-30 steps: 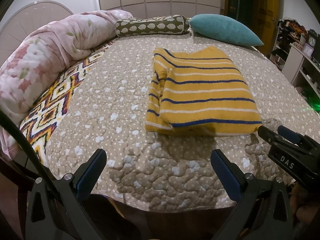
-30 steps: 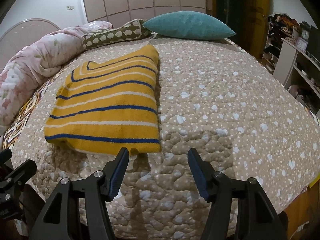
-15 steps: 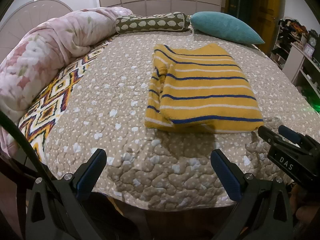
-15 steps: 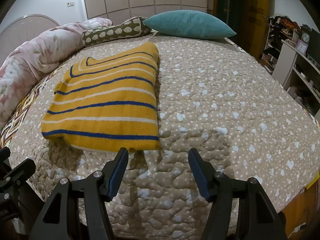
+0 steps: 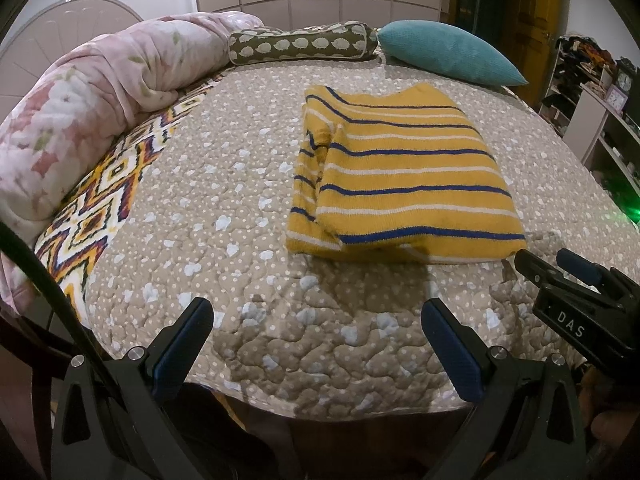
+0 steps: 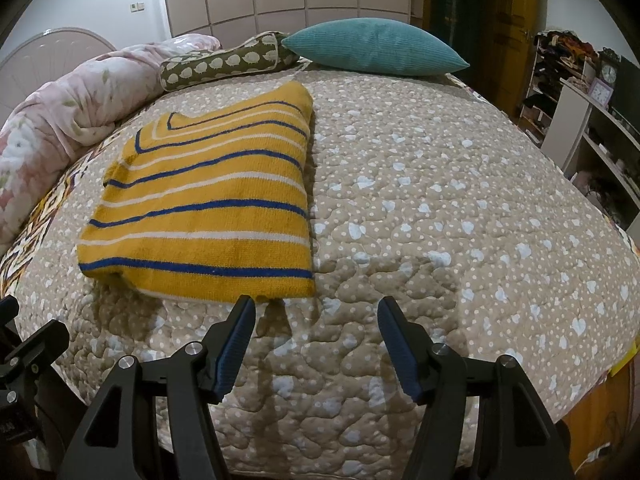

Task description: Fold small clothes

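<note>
Lying folded into a flat rectangle on the bed [image 6: 440,200], the yellow striped sweater [image 6: 208,208] sits ahead of both tools and touches neither. From the right wrist view, the right tool [image 6: 316,316] hovers released at the bed's near edge, with its left fingertip just short of the sweater's near right corner and nothing between the jaws. From the left wrist view, the left tool [image 5: 316,320] is likewise released and empty over the quilt, the sweater [image 5: 400,176] lying beyond it and slightly to the right.
</note>
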